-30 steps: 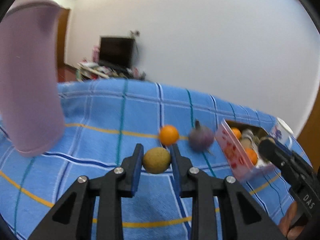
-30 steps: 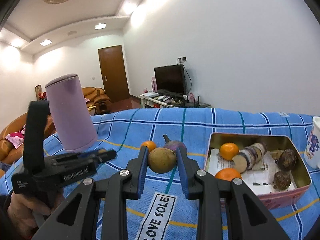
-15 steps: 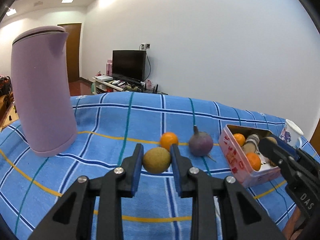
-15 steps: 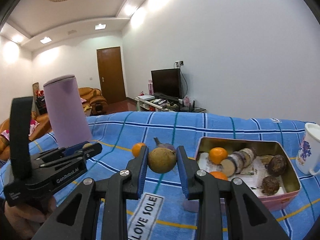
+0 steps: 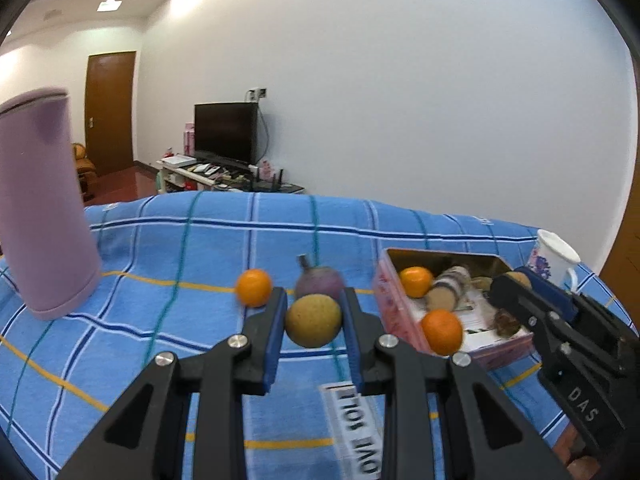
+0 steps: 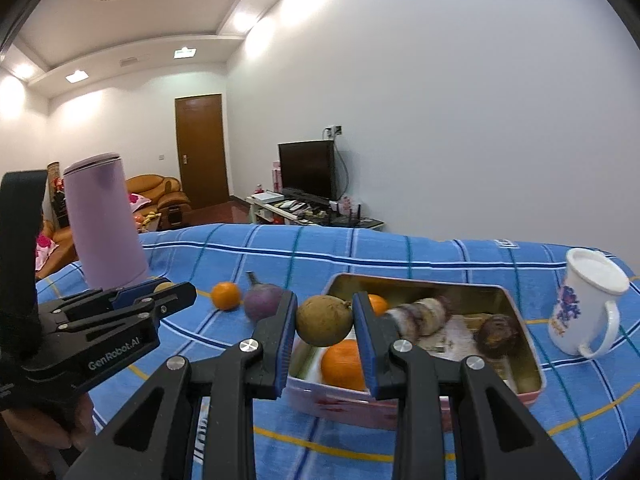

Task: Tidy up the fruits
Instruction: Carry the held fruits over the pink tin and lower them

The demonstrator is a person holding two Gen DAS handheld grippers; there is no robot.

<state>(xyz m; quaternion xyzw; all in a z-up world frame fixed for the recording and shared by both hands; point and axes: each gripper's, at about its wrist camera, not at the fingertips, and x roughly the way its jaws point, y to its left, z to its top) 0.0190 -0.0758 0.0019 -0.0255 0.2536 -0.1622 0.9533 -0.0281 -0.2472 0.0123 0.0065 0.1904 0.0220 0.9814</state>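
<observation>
- Left gripper (image 5: 313, 314): fingers (image 5: 272, 332) clamped on 1 yellow-green fruit (image 5: 313, 321), pads pressing both sides; fruit held clear of the blue plaid cloth (image 5: 168, 248).
- Right gripper (image 6: 325, 318): fingers (image 6: 366, 344) clamped on 1 brown-green fruit (image 6: 325, 320), held above the near-left corner of the tin box (image 6: 532, 360).
- In the right wrist view the left gripper appears at the left edge, with a hand (image 6: 52, 428) beneath it; in the left wrist view the right gripper sits at the right edge, over the tin's far end.
- Tin box: open, pink outside, gold inside, on the cloth right of centre. Contents seen: 2 oranges, 1 near the front wall (image 6: 344, 364) and 1 further back (image 5: 416, 281); a sliced pale root with purple specks (image 6: 420, 316); a dark brown round item (image 6: 496, 330); printed paper lining the bottom.
- Loose on the cloth, left of the tin: 1 orange (image 6: 226, 295) and 1 purple round vegetable with a stem (image 6: 262, 300), near each other but apart.
- Lilac flask (image 6: 104, 224): upright, far left of the cloth.
- White floral mug (image 6: 584, 304): upright, right of the tin, not touching it.
- Label reading "LOVE SOLE" (image 5: 356, 424) on the cloth's near part.
</observation>
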